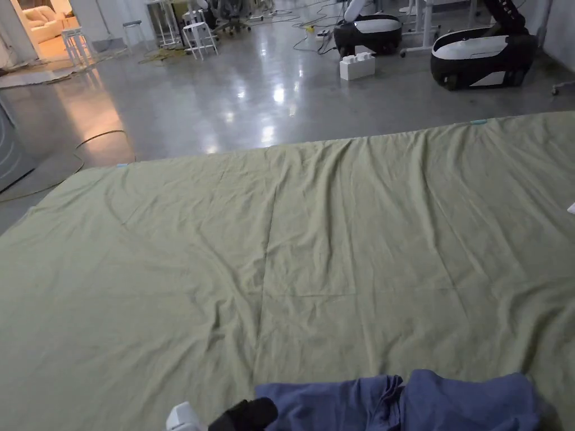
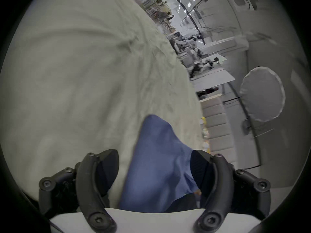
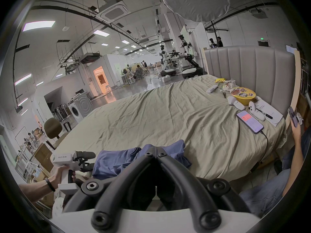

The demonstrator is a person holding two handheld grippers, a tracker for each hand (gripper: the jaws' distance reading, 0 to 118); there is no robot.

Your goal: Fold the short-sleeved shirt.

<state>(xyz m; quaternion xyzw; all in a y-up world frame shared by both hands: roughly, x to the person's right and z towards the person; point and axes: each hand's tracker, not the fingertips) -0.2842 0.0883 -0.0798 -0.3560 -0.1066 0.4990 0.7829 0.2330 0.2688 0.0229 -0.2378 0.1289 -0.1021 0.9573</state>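
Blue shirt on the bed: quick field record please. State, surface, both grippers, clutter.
shirt: blue shirt, bunched at the near edge of the bed, not yet spread flat
surface: green sheet, wrinkled
left gripper: left gripper, jaws apart, shirt cloth between them, not pinched
right gripper: right gripper, jaws together at the tips, over the shirt; whether cloth is pinched cannot be told
clutter: phone on a cable, yellow bowl, white controller, near the headboard
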